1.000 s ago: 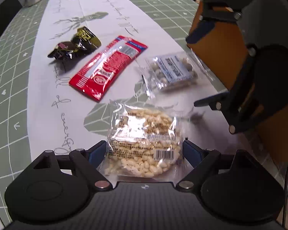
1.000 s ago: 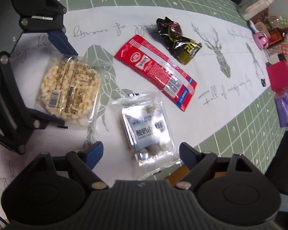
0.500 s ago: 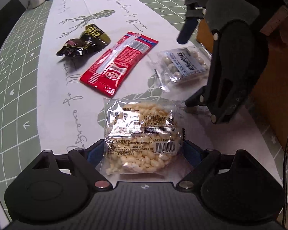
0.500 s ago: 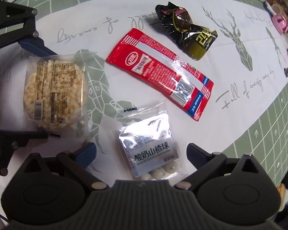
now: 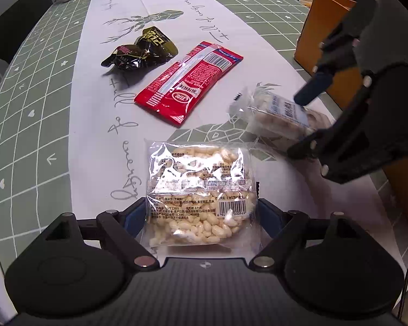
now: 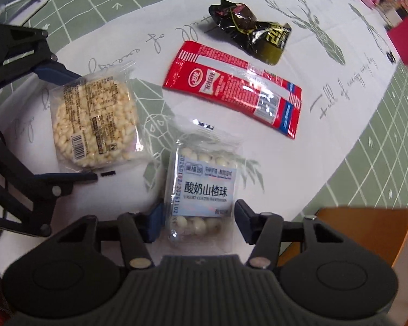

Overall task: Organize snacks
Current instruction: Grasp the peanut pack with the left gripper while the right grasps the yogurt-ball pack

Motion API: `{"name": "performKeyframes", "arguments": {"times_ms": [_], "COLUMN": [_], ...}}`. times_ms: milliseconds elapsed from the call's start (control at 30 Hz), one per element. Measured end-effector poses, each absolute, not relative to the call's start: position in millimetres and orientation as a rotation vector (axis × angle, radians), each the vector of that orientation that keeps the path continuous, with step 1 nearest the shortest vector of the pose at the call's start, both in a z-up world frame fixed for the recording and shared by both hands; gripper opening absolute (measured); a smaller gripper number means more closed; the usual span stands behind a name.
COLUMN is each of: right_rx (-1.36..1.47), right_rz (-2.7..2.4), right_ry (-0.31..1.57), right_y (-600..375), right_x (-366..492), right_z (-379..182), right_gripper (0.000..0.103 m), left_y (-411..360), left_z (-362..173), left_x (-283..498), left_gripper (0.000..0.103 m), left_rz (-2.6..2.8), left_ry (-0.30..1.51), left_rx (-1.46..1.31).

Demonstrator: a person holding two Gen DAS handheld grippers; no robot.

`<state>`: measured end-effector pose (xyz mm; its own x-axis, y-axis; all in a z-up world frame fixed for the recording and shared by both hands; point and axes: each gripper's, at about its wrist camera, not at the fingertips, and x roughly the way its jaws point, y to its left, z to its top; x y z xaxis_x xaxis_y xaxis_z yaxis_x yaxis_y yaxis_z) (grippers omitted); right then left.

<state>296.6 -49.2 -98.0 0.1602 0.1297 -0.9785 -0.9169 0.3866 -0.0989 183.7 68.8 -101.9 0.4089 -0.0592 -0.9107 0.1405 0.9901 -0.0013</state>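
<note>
Right gripper (image 6: 198, 217) sits w/ the clear bag of white yogurt balls (image 6: 201, 190) between its blue pads; jaws have just been closing on it; left pad touches the bag's edge, right pad looks just shy of the film, though the glare makes that hard to call; in the left wrist view the same bag (image 5: 274, 114) is tilted, one end lifted off the cloth, so it's prob. pinched; right gripper (image 5: 310, 119) shows there as a black linkage at the right side, pointing steeply down.

Left gripper (image 5: 201, 217) straddles the puffed rice cake pack (image 5: 201, 190); pack lies flat on the white table runner (image 5: 95, 135), barcode side up; both blue pads sit right at the pack's sides, approx. touching the film; can't tell if they actually press, since the wrapper isn't visibly creased; from the right wrist view the left gripper (image 6: 76, 125) brackets that pack (image 6: 95, 119) top and bottom.

Beyond: red sachet (image 6: 231, 92) lying diagonal, mid-runner, apart from both bags; black-and-gold wrapper (image 6: 250, 30) crumpled just past it; neither touched; green grid tablecloth (image 5: 27, 108) under the runner; orange box (image 5: 326, 35) at the table's right edge, next to the right gripper; pink items and bottles far end, too small to ID.
</note>
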Motion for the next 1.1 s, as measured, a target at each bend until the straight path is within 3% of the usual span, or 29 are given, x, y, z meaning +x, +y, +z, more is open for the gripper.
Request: {"name": "performKeyframes", "arguments": {"times_ms": [700,733,767,800,1100], "right_rx": [-0.755,-0.756,-0.757,-0.762,-0.762], "right_rz": [0.864,0.868,0.870,0.859,0.839], "right_ry": [1.108,1.103,1.104,1.096,1.059], "right_y": [-90.9,-92.0,-92.5,-93.3,-104.9], "right_x": [232.0,230.8,229.9,229.2,226.7], "right_z": [-76.9,-73.5,-70.5,-67.4,-44.7], "right_gripper": [0.048,0.044,0.023,0.020,0.013], "left_y": [62.6,62.1,61.9,61.5,54.0], "left_z": [-85.5,-82.4,-79.4,-76.0,-54.2], "left_x": [157.1,156.4,155.3,154.3,147.1], "left_gripper": [0.093,0.093,0.093,0.093,0.093], "left_rz": [-0.095,-0.094,-0.093,-0.097,-0.105], "left_ry": [1.118,1.115,1.112,1.110,1.092], "left_rx": [0.022,0.023,0.023,0.022,0.037]}}
